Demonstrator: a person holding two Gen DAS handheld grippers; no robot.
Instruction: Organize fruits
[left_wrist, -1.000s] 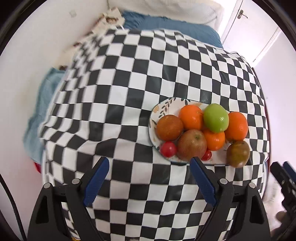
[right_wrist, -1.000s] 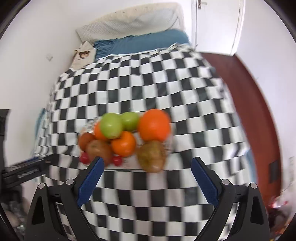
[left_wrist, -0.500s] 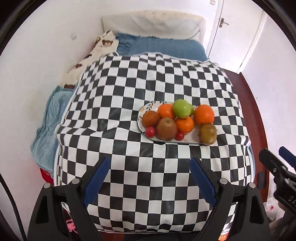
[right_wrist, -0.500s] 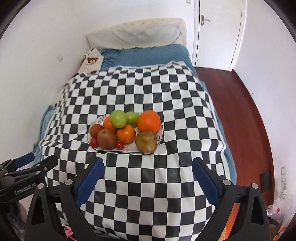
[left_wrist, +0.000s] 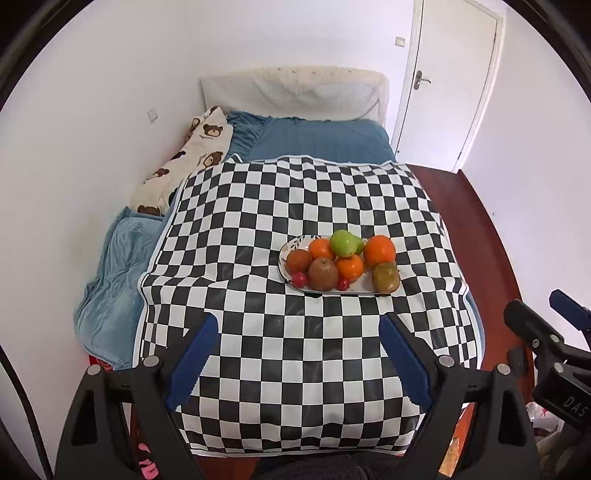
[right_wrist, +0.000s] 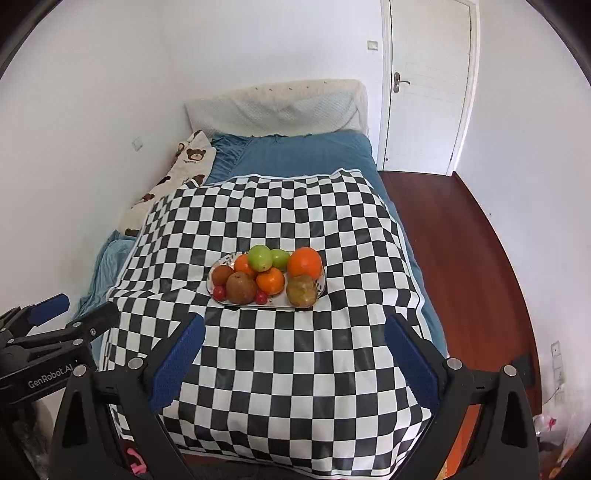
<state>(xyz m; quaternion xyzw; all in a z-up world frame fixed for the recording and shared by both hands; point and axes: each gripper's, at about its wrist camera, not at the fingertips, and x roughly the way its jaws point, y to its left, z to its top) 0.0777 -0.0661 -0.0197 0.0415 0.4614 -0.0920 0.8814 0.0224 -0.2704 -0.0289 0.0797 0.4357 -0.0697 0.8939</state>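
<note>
An oval white plate (left_wrist: 286, 252) (right_wrist: 320, 286) sits on the checkered cloth (left_wrist: 295, 206) (right_wrist: 280, 221), piled with fruit: oranges (left_wrist: 379, 250) (right_wrist: 304, 262), green apples (left_wrist: 342, 243) (right_wrist: 260, 257), brown fruits (left_wrist: 323, 274) (right_wrist: 241, 287) and small red ones (left_wrist: 299, 279) (right_wrist: 219, 292). My left gripper (left_wrist: 299, 332) is open and empty, well back from the plate. My right gripper (right_wrist: 294, 332) is open and empty, also well back. Each gripper shows at the edge of the other's view, the right one (left_wrist: 535, 332) and the left one (right_wrist: 55, 325).
The cloth covers a bed with blue sheets (left_wrist: 321, 140), a white pillow (left_wrist: 291, 94) and a bear-print blanket (left_wrist: 184, 166) along the left wall. A white door (right_wrist: 428, 88) and red-brown wooden floor (right_wrist: 461, 236) lie to the right.
Both grippers have pulled back and up from the plate, so the fruit looks smaller and the whole bed shows. Both stay open and empty.
</note>
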